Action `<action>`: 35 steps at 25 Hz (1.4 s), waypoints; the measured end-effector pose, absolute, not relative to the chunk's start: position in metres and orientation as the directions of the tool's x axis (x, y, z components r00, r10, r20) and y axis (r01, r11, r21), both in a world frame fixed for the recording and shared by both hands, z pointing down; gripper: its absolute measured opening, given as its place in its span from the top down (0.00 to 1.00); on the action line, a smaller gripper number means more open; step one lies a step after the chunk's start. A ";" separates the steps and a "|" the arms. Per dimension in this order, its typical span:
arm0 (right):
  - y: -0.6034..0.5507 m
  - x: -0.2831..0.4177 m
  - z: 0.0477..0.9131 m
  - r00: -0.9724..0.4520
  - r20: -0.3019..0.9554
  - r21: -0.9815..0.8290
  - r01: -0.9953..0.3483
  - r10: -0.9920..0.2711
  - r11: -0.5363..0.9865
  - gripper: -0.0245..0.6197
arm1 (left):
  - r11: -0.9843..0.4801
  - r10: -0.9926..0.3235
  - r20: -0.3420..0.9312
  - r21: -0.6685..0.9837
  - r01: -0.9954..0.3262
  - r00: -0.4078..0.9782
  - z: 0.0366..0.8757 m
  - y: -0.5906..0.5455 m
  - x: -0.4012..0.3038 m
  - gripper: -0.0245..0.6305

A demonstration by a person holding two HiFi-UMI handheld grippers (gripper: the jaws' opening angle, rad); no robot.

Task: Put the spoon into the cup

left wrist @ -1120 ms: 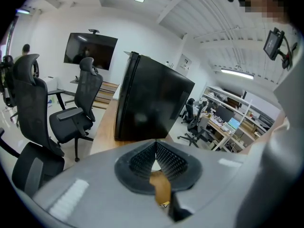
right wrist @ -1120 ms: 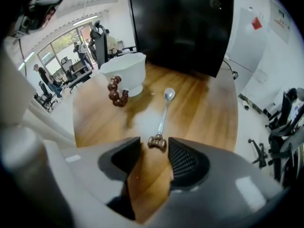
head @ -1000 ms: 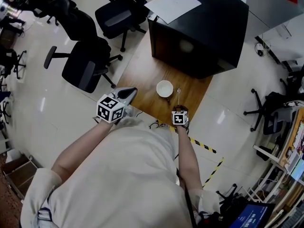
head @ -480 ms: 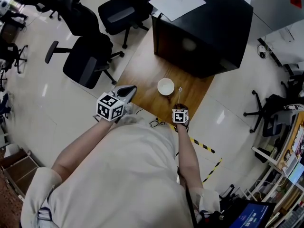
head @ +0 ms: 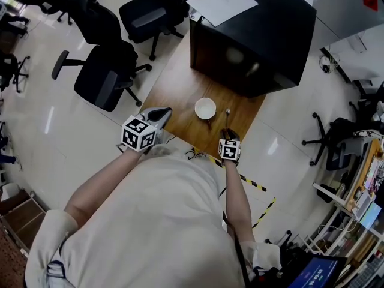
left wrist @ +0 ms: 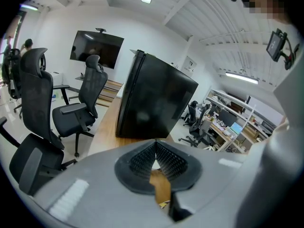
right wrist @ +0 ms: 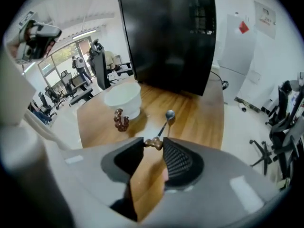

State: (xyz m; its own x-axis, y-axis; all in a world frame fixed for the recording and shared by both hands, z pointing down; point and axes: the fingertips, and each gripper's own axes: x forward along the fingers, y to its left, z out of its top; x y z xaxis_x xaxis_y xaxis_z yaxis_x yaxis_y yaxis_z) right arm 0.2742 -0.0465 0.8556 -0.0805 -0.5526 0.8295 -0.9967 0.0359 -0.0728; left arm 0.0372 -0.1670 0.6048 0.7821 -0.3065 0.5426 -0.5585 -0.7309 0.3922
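Note:
A white cup [head: 206,108] [right wrist: 124,98] with a brown beaded handle [right wrist: 121,120] stands on the wooden table [head: 174,86]. Just right of it is the spoon [head: 227,115] [right wrist: 166,120], its bowl pointing away from me and low over the wood. My right gripper [head: 227,133] [right wrist: 154,144] has just been closing and is shut on the brown beaded end of the spoon's handle. My left gripper [head: 158,116] [left wrist: 154,148] hangs at the table's near left edge, left of the cup, shut with nothing in it.
A big black cabinet [head: 255,32] with a sheet of paper [head: 222,3] on top fills the table's far end, close behind the cup. Black office chairs [head: 105,80] stand to the left. Yellow-black tape [head: 255,183] marks the floor near the table's front edge.
My right gripper has closed on the spoon's handle end and risen a little with it. The left gripper has stayed where it was.

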 end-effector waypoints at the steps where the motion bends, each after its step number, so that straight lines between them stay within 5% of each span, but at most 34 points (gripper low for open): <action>1: -0.048 0.275 0.848 -0.081 0.821 -0.074 -0.997 -0.566 0.034 0.76 | -0.732 -0.305 0.540 0.394 -0.556 0.784 0.605 -0.168 0.038 0.96; 12: -0.075 0.241 0.756 -0.173 0.717 -0.111 -0.985 -0.675 0.135 0.76 | -0.731 -0.314 0.514 0.406 -0.549 0.798 0.603 -0.176 0.039 0.96; 22: -0.095 0.191 0.768 -0.302 0.758 -0.151 -0.944 -0.579 0.294 0.76 | -0.709 -0.339 0.503 0.419 -0.568 0.795 0.605 -0.179 0.025 0.96; 35: -0.097 0.177 0.800 -0.310 0.822 -0.171 -0.934 -0.478 0.312 0.76 | -0.702 -0.359 0.507 0.406 -0.585 0.784 0.613 -0.173 0.005 0.96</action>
State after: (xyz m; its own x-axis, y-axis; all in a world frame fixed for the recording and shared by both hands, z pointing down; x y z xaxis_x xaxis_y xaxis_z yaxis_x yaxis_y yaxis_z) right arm 0.1769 -0.0966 0.8005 -0.3102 -0.4783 0.8216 -0.9345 0.3122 -0.1710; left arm 0.0049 -0.1731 0.6130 0.7836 -0.3594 0.5068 -0.5847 -0.7023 0.4061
